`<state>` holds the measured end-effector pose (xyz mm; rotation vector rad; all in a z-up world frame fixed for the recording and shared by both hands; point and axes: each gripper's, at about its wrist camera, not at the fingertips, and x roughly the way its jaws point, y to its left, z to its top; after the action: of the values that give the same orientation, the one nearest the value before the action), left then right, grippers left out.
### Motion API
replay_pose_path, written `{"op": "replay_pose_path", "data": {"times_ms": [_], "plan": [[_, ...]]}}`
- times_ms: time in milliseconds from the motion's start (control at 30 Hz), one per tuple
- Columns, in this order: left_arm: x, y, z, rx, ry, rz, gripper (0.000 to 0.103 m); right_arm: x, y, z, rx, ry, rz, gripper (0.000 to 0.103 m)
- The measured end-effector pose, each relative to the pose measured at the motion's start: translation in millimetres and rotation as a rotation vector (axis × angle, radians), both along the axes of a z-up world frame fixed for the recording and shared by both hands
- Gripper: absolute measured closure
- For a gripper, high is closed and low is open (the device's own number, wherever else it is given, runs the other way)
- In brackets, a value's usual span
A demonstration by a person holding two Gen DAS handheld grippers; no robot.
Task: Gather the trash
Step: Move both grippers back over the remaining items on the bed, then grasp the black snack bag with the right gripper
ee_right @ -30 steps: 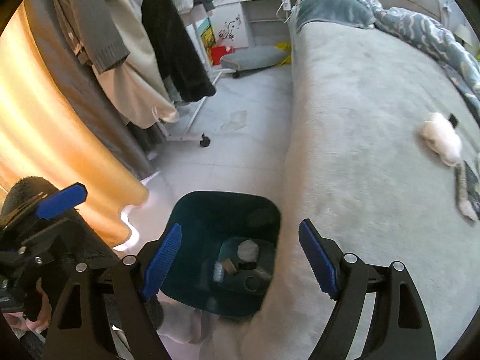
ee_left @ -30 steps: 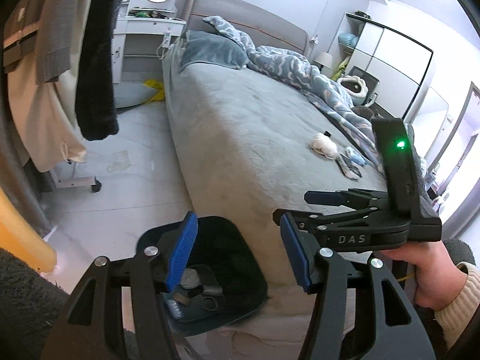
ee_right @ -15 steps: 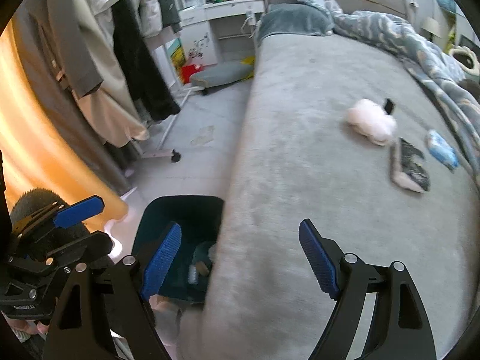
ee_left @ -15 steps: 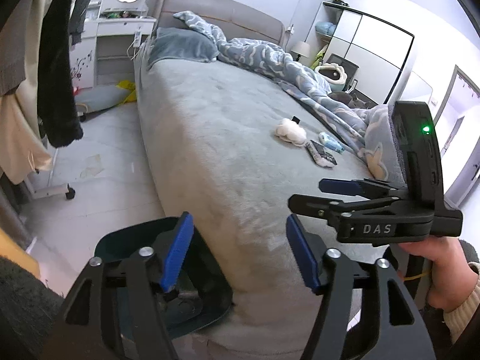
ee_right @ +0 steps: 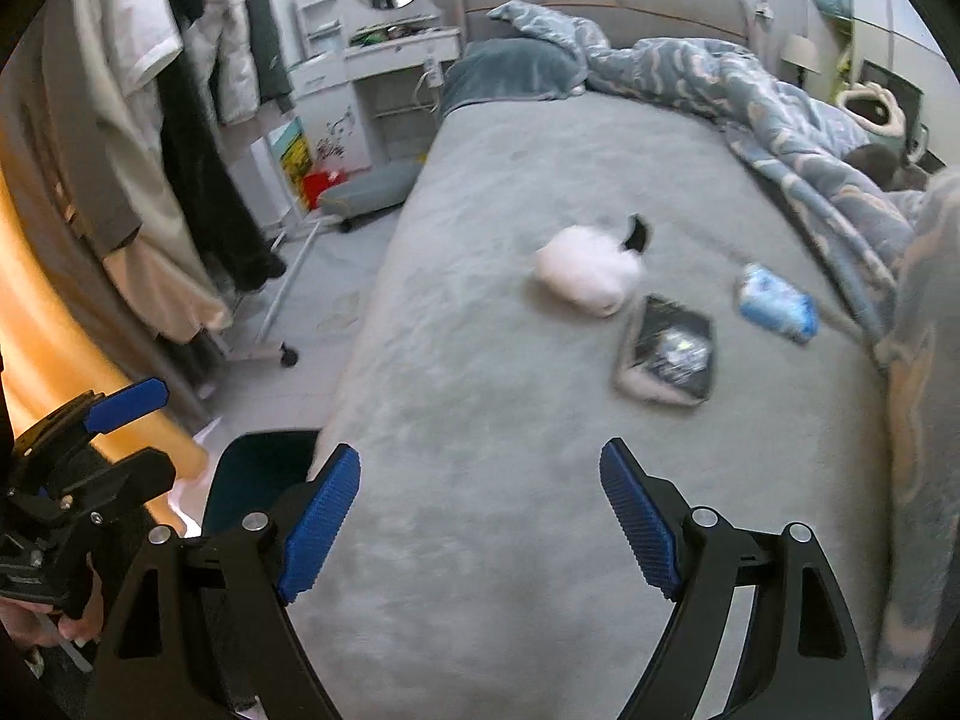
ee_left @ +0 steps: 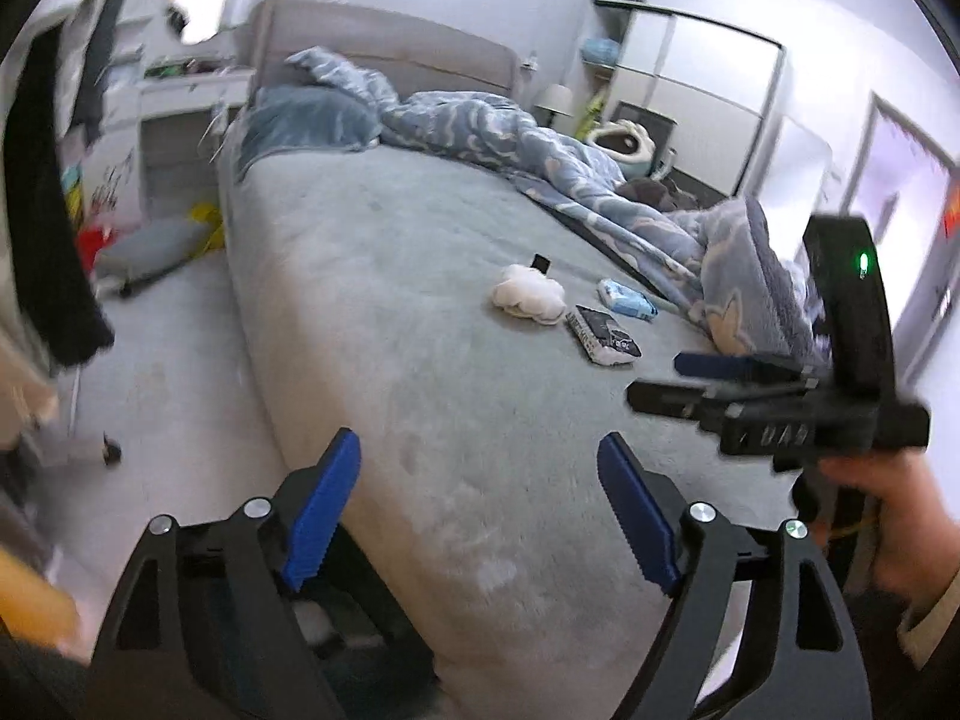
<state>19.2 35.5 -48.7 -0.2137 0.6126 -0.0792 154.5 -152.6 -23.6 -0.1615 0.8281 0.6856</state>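
Observation:
On the grey bed (ee_left: 390, 276) (ee_right: 510, 396) lie a crumpled white tissue wad (ee_left: 528, 302) (ee_right: 585, 273), a black wrapper (ee_left: 605, 336) (ee_right: 669, 351), a blue packet (ee_left: 627, 299) (ee_right: 777, 303) and a small black piece (ee_left: 542, 264) (ee_right: 637, 233). My left gripper (ee_left: 480, 513) hovers over the bed's near corner; its jaws are opening and hold nothing. My right gripper (ee_right: 480, 516) is open and empty above the bed edge, well short of the trash. A dark bin (ee_right: 264, 480) stands on the floor at the bed's foot.
A clothes rack with hanging garments (ee_right: 180, 138) stands left of the bed, on wheels. A rumpled blue duvet (ee_left: 540, 162) covers the bed's far right. A dresser (ee_right: 390, 60) and a grey cushion (ee_right: 369, 189) sit by the headboard. A hand (ee_left: 900, 516) grips the right tool.
Both views swung right from the bin toward the bed, so the trash items now sit nearer the centre. The left jaws have spread wider. The bin has slipped to the lower left edge.

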Motion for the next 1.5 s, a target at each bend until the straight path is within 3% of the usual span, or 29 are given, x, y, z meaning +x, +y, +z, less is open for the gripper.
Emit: {"op": "replay_pose_path", "data": {"times_ms": [67, 200, 400, 600, 867, 1200, 1333, 1500], "plan": [[11.0, -2.7, 1.8, 0.033, -0.004, -0.034, 0.016, 11.7, -11.4, 2.0, 0.013, -0.001, -0.035, 0.019], [32.7, -3.9, -4.3, 0.015, 0.016, -0.086, 0.013, 29.4, -23.5, 0.8, 0.03, 0.004, -0.078, 0.018], [56.8, -6.5, -13.1, 0.026, 0.037, -0.118, 0.01, 64.1, -26.8, -19.3, 0.075, 0.089, -0.157, 0.016], [80.6, 3.4, -18.5, -0.001, 0.062, -0.117, 0.01, 82.6, -6.4, -36.6, 0.002, 0.072, -0.139, 0.016], [105.1, 6.7, -8.9, -0.025, 0.013, -0.15, 0.008, 99.1, 6.1, -42.6, -0.075, 0.007, -0.161, 0.016], [140.1, -13.6, -9.7, 0.078, 0.001, -0.226, 0.008, 123.7, 3.6, -59.0, -0.102, 0.049, -0.203, 0.016], [155.4, -16.4, -11.7, 0.078, 0.006, -0.244, 0.008, 128.6, 6.3, -63.1, -0.109, 0.074, -0.205, 0.027], [178.9, -19.9, -16.1, 0.089, 0.014, -0.249, 0.008, 134.3, 4.3, -63.3, -0.09, 0.097, -0.208, 0.031]]}}
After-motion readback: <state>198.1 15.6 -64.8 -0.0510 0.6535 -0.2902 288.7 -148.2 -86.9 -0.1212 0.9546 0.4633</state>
